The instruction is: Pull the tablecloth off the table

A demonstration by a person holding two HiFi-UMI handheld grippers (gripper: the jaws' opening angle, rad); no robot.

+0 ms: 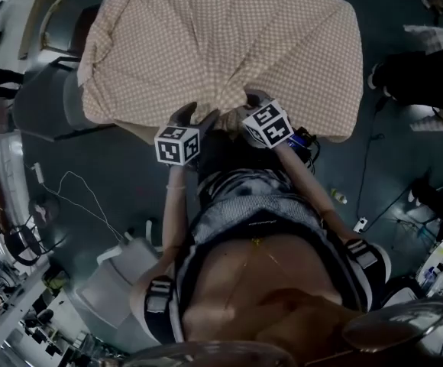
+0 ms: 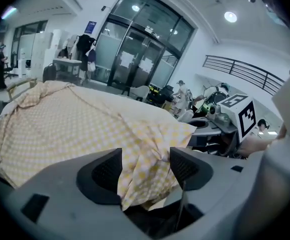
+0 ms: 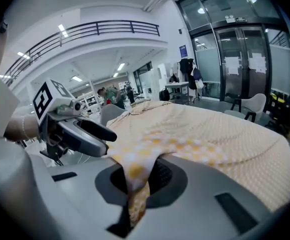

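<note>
We see the yellow-and-white checked tablecloth (image 1: 229,44) draped over the desk (image 1: 139,133). It is drawn into radiating folds at the near edge, where both grippers meet it. The right gripper (image 3: 137,179) has its fingers (image 3: 162,176) pressed together on a bunched fold of the cloth, which hangs down between them. The left gripper (image 2: 145,166), just beside it, has its fingers (image 2: 102,174) spread, and another bunch of the cloth lies loosely in the gap. Each gripper carries a cube (image 1: 177,144) faced with black-and-white square pattern markers. A blue sign (image 3: 183,50) beside the glass doors (image 3: 245,69) and the white sheets (image 3: 257,63) stuck on them are too small for us to read
</note>
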